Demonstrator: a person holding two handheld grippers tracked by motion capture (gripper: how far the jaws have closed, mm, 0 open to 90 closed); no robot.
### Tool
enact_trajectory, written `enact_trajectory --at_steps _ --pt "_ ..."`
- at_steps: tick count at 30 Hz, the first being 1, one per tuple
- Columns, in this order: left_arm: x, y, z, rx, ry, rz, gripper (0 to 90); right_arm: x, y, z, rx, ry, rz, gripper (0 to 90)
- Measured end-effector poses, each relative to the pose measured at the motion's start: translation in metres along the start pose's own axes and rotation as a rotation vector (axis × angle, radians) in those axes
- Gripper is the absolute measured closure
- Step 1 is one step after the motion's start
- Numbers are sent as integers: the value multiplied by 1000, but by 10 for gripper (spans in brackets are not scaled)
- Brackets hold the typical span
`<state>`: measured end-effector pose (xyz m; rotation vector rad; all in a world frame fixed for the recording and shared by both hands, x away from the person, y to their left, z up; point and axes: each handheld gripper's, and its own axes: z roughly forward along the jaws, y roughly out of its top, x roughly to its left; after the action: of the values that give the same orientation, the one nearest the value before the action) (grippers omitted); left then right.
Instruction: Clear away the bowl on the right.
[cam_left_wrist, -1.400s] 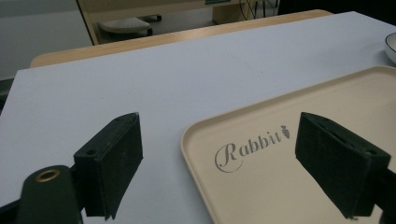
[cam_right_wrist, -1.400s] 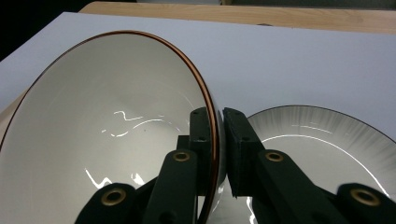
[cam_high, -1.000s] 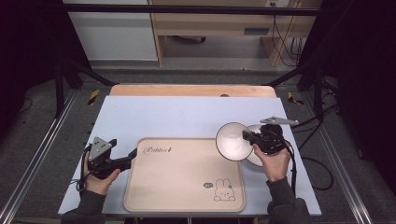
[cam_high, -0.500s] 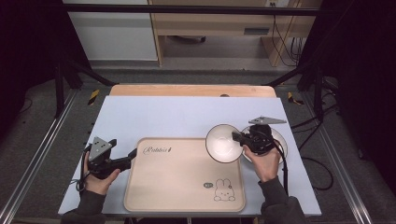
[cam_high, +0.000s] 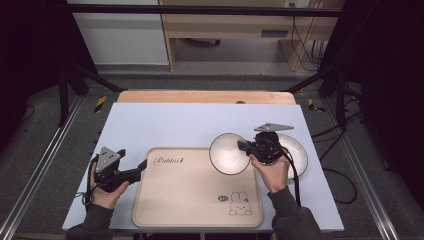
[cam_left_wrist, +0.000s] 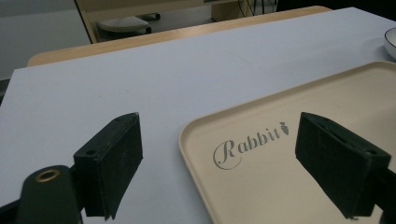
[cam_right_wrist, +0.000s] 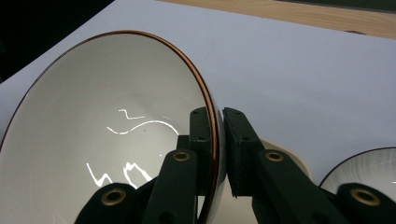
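The right gripper (cam_high: 243, 146), fingers clamped on the rim of a white, brown-edged ceramic bowl (cam_high: 228, 153), holds it over the beige rabbit-printed tray's (cam_high: 190, 200) corner, not yet set down, while the left gripper's (cam_high: 141, 167) fingers stand wide by the tray's edge.

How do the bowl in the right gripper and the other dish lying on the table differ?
The bowl is pinched by its rim in the right gripper over the tray corner; the plate lies flat on the table, ungripped. The bowl is deep and copper-rimmed; the plate looks shallower and dark-rimmed. Both are white inside.
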<state>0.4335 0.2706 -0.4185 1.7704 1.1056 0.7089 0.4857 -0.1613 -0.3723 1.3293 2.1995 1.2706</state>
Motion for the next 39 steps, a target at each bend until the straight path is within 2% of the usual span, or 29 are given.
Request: enact_trajectory --at_steps 22,29,39 --pt "-1 0 1 3 -4 4 145 12 2 33 54 23 -21 826" --pt "-2 -1 1 6 -5 5 144 14 1 42 65 29 -11 826" --pt "-2 -1 2 6 -5 5 145 17 -3 58 92 22 -17 826"
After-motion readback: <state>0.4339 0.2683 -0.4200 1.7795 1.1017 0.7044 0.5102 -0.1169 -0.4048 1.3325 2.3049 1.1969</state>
